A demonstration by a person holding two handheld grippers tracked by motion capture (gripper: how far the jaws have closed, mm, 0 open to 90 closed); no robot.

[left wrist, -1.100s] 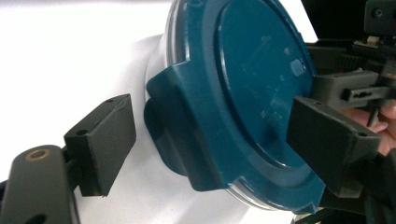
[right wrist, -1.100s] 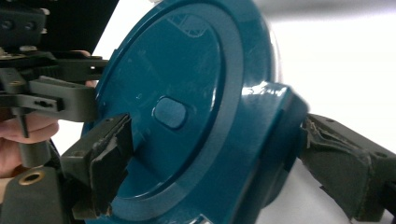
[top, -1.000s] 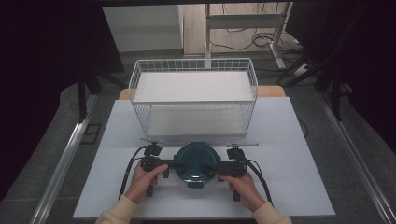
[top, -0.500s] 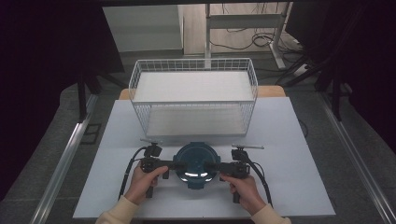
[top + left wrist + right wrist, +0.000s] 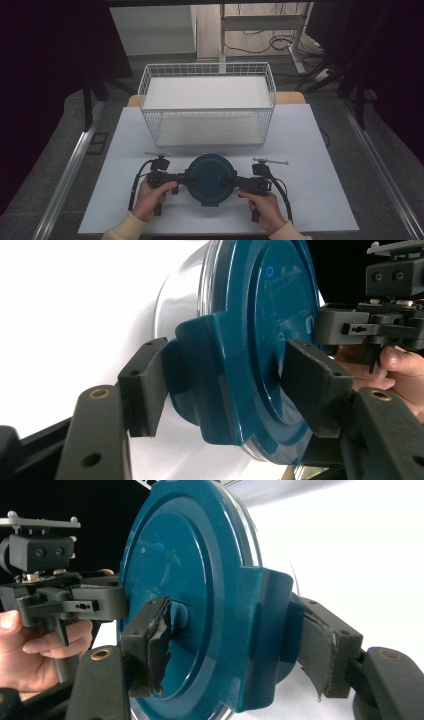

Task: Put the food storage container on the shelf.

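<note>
A round clear container with a dark teal lid [image 5: 211,179] sits on the white table near the front edge. My left gripper [image 5: 188,178] holds it from the left and my right gripper [image 5: 232,181] from the right. In the left gripper view, the left gripper [image 5: 225,385] is shut across a lid latch tab [image 5: 210,375], one jaw under the tab and the other on the lid's top face. The right gripper view shows the right gripper [image 5: 240,640] clamped the same way on the opposite tab [image 5: 265,625]. The container's clear wall [image 5: 180,305] shows beneath the lid.
A white wire basket [image 5: 207,70] stands behind the container, across the middle of the table [image 5: 310,150]. Cables trail from both grippers toward the front edge. Dark floor and metal rails flank the table on both sides.
Both hands have drifted slightly toward the front edge, the right one also a little outward. The container has stayed in place.
</note>
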